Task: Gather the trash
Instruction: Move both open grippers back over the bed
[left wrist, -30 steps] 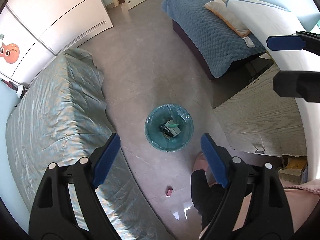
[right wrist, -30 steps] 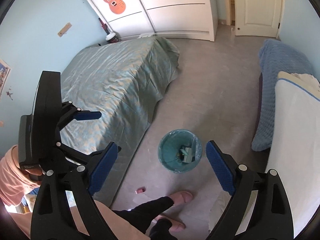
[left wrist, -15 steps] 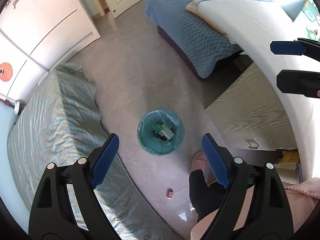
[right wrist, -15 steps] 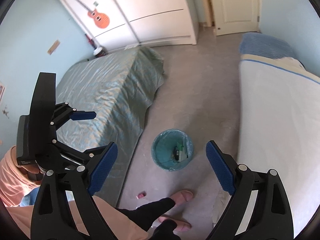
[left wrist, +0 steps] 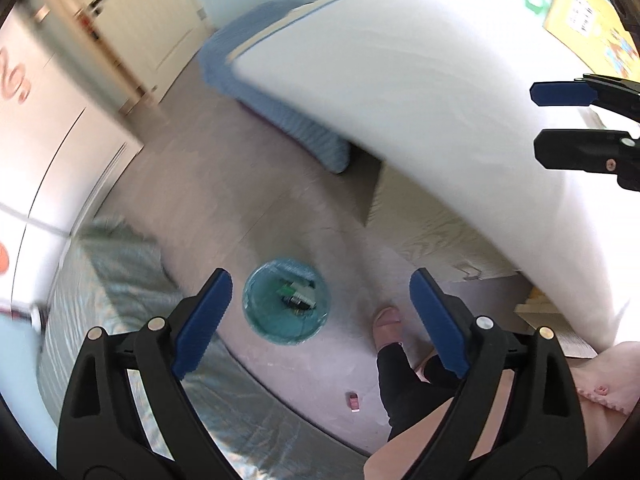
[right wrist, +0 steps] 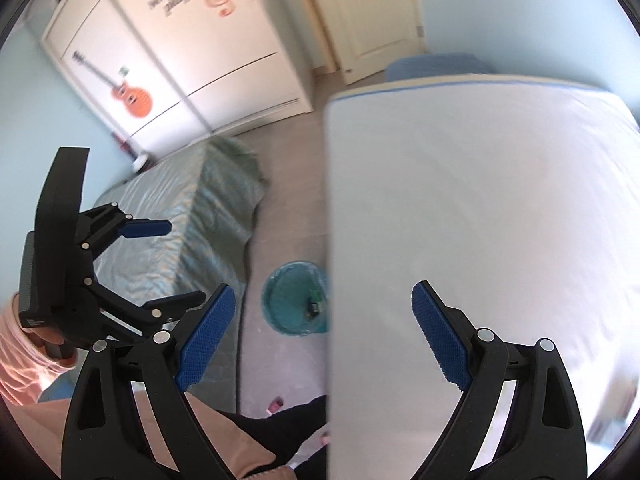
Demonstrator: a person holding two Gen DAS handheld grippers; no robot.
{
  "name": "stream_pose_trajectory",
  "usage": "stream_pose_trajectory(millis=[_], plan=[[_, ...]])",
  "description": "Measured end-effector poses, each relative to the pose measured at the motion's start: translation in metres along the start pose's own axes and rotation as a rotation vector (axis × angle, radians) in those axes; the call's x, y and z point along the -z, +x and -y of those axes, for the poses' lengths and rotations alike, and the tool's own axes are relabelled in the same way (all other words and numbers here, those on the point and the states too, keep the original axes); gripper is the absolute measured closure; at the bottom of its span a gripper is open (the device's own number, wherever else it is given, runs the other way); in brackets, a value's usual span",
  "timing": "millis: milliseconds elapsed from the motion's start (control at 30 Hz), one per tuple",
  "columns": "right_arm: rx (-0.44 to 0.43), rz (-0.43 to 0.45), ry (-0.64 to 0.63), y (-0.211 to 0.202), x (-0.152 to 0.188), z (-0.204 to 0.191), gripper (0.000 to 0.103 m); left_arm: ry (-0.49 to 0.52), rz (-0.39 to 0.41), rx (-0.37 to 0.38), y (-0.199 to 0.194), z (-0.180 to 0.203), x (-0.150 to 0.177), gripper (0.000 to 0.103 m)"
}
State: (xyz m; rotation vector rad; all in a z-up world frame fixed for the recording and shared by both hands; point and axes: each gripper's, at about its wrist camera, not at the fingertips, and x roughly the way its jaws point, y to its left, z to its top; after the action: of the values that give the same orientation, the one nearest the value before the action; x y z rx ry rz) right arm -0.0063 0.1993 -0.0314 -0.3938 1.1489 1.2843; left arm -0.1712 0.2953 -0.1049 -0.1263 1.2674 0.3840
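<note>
Left gripper [left wrist: 316, 322]: black plastic frame, silver rivets, fingers [left wrist: 202, 322] faced with ribbed blue pads. Right gripper [right wrist: 324, 338]: identical build. Person wears pink ribbed sleeve [right wrist: 18, 376], black trouser leg [left wrist: 400, 396], pink slipper [left wrist: 387, 326].

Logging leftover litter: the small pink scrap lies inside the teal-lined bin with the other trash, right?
Not quite. The small pink scrap lies on the bare floor, apart from the teal-lined bin and nearer the person's foot. The left wrist view shows it. The other trash is indeed in the bin.

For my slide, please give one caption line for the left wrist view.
Left tool, its jaws opening and empty, above a lined bin holding trash, with a small pink scrap on the floor nearby.
</note>
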Motion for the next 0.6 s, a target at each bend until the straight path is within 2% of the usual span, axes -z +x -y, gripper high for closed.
stream_pose_trajectory(millis=[300, 600], plan=[[0.108, 0.065, 0.16, -0.053, 0.065, 0.052, 0.014, 0.197, 0.032, 0.061, -0.004, 0.076, -0.024, 0.013], [0.201, 0.124, 0.336, -0.1, 0.133, 0.089, 0.014, 0.391, 0.064, 0.125, -0.008, 0.153, -0.03, 0.012]])
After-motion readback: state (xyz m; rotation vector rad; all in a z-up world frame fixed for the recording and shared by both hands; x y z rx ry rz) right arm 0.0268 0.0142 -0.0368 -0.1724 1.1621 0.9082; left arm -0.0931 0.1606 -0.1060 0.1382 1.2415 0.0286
